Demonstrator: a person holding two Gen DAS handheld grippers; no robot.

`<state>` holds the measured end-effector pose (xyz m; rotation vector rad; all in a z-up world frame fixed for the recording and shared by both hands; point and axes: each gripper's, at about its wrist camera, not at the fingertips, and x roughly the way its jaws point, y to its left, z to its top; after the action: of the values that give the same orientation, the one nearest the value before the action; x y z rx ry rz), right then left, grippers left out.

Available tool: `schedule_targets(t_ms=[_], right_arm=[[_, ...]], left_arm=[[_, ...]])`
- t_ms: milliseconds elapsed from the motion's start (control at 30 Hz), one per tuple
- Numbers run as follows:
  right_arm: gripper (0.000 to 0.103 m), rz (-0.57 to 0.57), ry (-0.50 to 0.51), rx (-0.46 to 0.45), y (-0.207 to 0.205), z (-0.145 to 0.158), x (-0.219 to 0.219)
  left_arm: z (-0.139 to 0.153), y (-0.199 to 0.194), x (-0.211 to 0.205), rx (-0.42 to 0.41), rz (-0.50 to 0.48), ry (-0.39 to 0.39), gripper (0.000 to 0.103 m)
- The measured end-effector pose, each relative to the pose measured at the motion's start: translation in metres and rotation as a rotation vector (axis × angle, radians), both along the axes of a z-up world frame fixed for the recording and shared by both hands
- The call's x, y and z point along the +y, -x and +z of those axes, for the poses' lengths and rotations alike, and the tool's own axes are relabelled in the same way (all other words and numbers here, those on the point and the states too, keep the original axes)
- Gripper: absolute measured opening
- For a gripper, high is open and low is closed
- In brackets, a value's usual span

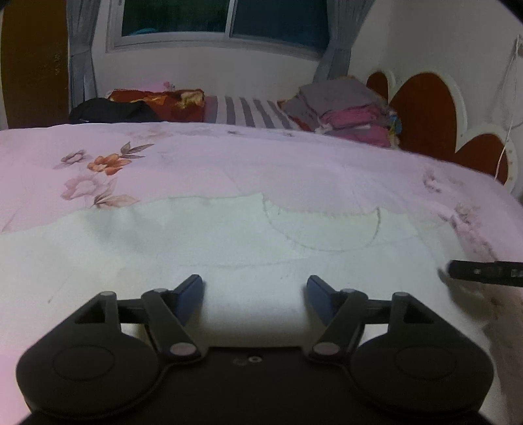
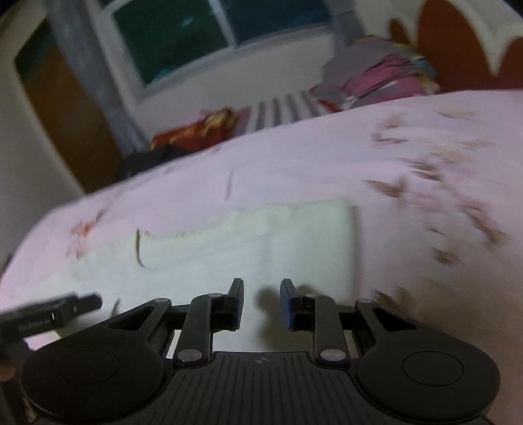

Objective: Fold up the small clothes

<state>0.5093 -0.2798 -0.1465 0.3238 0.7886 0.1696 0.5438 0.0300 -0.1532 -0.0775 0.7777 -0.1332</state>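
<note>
A small pale white garment (image 1: 202, 238) lies flat on the pink floral bedspread (image 1: 228, 163), its curved neckline seam at the far right. My left gripper (image 1: 255, 287) is open and empty just above the garment's near part. In the right wrist view, which is blurred, the same garment (image 2: 294, 242) lies ahead with its neckline at the left. My right gripper (image 2: 262, 294) is open and empty above the garment's near edge. The right gripper's tip also shows at the right edge of the left wrist view (image 1: 483, 273).
A stack of folded clothes (image 1: 346, 111) sits at the far right of the bed beside a red and white headboard (image 1: 431, 111). A red patterned bundle (image 1: 163, 101) and dark cloth (image 1: 111, 111) lie at the far left. A window (image 1: 222, 19) with curtains is behind.
</note>
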Motion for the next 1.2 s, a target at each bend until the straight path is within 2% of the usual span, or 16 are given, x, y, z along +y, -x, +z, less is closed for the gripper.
schedule_targets(t_ms=[100, 167, 233, 333, 367, 467, 533, 667, 767, 800, 867, 933, 1000, 1033, 1100, 1200], right_arm=[[0.025, 0.061, 0.043, 0.013, -0.017, -0.01, 0.006], [0.025, -0.01, 0.079, 0.02, -0.032, -0.012, -0.017], [0.025, -0.097, 0.078, 0.047, -0.047, -0.016, -0.044], [0.025, -0.097, 0.05, 0.07, -0.067, -0.021, -0.057], [0.02, -0.09, 0.06, 0.076, -0.07, -0.021, -0.056], [0.015, -0.085, 0.089, 0.087, -0.071, -0.019, -0.053], [0.01, -0.087, 0.09, 0.098, -0.067, -0.017, -0.051], [0.009, -0.051, 0.118, 0.086, -0.025, -0.001, -0.043], [0.009, -0.002, 0.157, 0.117, 0.014, -0.005, -0.024], [0.009, -0.003, 0.176, 0.119, 0.024, -0.009, -0.02], [0.01, -0.028, 0.214, 0.098, 0.039, -0.004, -0.013], [0.01, -0.05, 0.192, 0.045, 0.056, 0.009, -0.009], [0.01, -0.023, 0.207, 0.059, 0.062, 0.005, 0.001], [0.009, -0.008, 0.227, 0.118, 0.058, -0.006, 0.005], [0.01, -0.015, 0.242, 0.121, 0.06, -0.005, 0.01], [0.01, -0.045, 0.171, 0.063, 0.07, 0.014, 0.007]], left_arm=[[-0.006, -0.004, 0.005, 0.037, 0.011, -0.053, 0.067], [-0.008, -0.002, 0.016, 0.039, 0.014, -0.08, 0.066], [-0.008, 0.001, 0.025, 0.039, 0.027, -0.068, 0.066], [-0.008, 0.001, 0.025, 0.038, 0.02, -0.08, 0.067], [-0.008, 0.002, 0.023, 0.035, 0.017, -0.086, 0.067], [-0.008, 0.003, 0.024, 0.031, 0.016, -0.078, 0.069], [-0.006, 0.004, 0.025, 0.032, 0.023, -0.083, 0.063], [0.007, 0.027, 0.029, -0.035, 0.022, -0.058, 0.062], [-0.008, 0.037, 0.025, 0.024, -0.02, -0.061, 0.063], [-0.01, 0.041, 0.024, 0.009, -0.025, -0.076, 0.063], [-0.002, 0.045, 0.024, 0.019, -0.004, -0.072, 0.064], [0.004, 0.051, 0.027, 0.002, 0.028, -0.034, 0.071], [-0.004, 0.048, 0.025, 0.046, 0.018, -0.047, 0.071], [-0.006, 0.049, 0.025, 0.04, 0.018, -0.054, 0.071], [0.001, 0.054, 0.029, 0.026, 0.019, -0.03, 0.072], [0.012, 0.069, 0.051, -0.02, 0.08, -0.008, 0.082]])
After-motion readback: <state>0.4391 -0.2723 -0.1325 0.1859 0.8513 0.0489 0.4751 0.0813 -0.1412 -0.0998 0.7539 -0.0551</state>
